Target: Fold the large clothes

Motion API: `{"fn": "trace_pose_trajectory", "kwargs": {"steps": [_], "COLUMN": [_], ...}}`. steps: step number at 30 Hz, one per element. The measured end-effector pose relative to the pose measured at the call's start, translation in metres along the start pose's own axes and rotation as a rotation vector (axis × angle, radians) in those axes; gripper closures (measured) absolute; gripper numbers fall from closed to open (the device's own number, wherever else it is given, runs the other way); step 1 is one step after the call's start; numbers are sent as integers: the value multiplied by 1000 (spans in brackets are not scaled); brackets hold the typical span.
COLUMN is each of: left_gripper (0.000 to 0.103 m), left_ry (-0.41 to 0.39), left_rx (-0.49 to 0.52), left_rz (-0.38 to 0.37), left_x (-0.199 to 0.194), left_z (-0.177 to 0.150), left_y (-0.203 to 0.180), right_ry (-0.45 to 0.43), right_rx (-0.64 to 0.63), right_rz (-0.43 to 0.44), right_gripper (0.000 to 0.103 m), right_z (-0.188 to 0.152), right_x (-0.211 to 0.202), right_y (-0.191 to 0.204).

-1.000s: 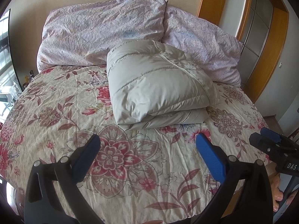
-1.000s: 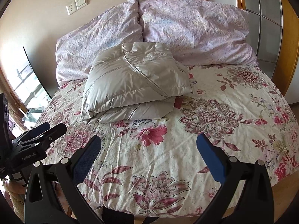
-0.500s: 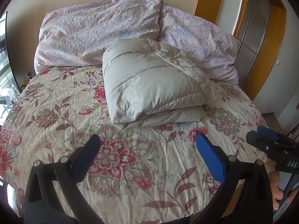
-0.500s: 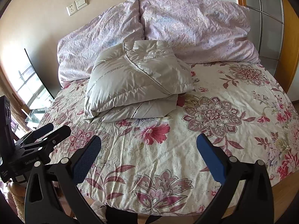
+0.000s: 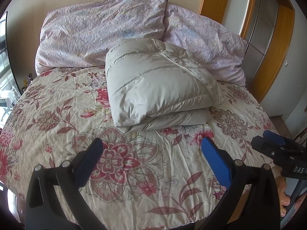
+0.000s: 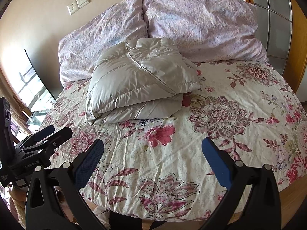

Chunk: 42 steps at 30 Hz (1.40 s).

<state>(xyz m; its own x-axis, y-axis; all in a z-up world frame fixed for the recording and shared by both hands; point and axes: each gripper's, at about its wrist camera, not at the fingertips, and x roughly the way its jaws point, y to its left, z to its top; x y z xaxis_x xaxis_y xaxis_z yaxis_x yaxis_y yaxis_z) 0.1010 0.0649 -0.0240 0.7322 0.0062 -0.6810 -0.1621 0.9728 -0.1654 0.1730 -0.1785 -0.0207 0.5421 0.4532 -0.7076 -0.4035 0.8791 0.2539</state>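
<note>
Lying folded on the floral bedspread (image 5: 57,99), the grey puffer jacket (image 5: 157,84) rests against the pillows (image 5: 99,32). Left gripper (image 5: 151,153) and right gripper (image 6: 153,153) both spread wide, empty, well short of it.

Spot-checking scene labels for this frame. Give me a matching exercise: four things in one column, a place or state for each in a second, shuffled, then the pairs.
Column one:
1. folded beige quilted puffer jacket
2. pale lilac crumpled pillows
3. left gripper
4. white wall socket and switch plates

Column two:
A. open, hovering above the floral bedspread
B. on the wall above the bed
C. propped at the head of the bed
D. lying on the bedspread, its far edge against the pillows

Pairs: 1-D, 2-C, 3-A, 4-B
</note>
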Motion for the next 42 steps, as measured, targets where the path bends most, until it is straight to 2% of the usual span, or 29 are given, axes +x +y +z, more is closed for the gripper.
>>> {"fn": "trace_pose_trajectory", "kwargs": {"steps": [42], "left_gripper": [2], "left_ry": [4], "left_rx": [-10], "left_rz": [3], "left_x": [2], "left_z": [0], "left_y": [3], "right_ry": [7], "right_rx": [-1], "right_rz": [0], "right_gripper": [1], "right_z": [1], "right_x": [5], "right_y": [-1]}}
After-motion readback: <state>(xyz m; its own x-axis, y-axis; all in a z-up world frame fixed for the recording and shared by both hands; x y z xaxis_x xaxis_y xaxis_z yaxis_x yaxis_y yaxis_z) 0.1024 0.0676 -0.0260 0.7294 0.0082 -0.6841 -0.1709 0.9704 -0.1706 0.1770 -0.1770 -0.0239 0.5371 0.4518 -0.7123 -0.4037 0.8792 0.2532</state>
